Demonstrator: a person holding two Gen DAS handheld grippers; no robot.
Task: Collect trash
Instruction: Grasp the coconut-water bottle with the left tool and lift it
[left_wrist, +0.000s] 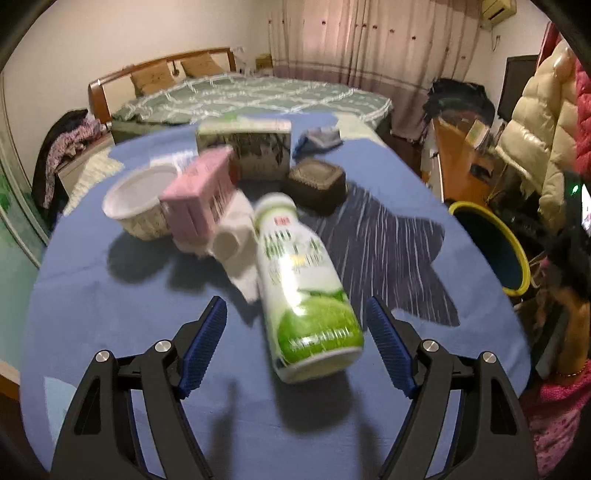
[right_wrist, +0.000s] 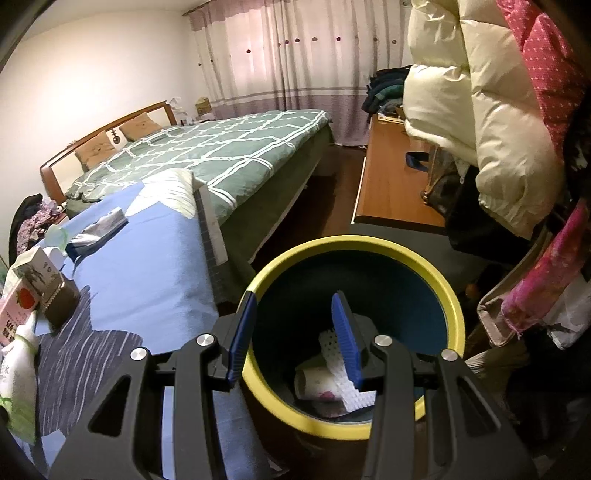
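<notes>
the blue cloth-covered table carries the clutter, and places here are given from it. off its right edge stands the round yellow-rimmed dark bin, with a paper cup and white foam netting inside. the right gripper hangs over that bin, jaws partly apart and empty. on the table's near middle lies the white-and-green plastic drink bottle, on its side, cap pointing away. the left gripper straddles its base, jaws fairly wide, pads clear of it. the bottle looks light, stiff and smooth, likely to roll or slip; a grip across the mid-body seems safest.
</notes>
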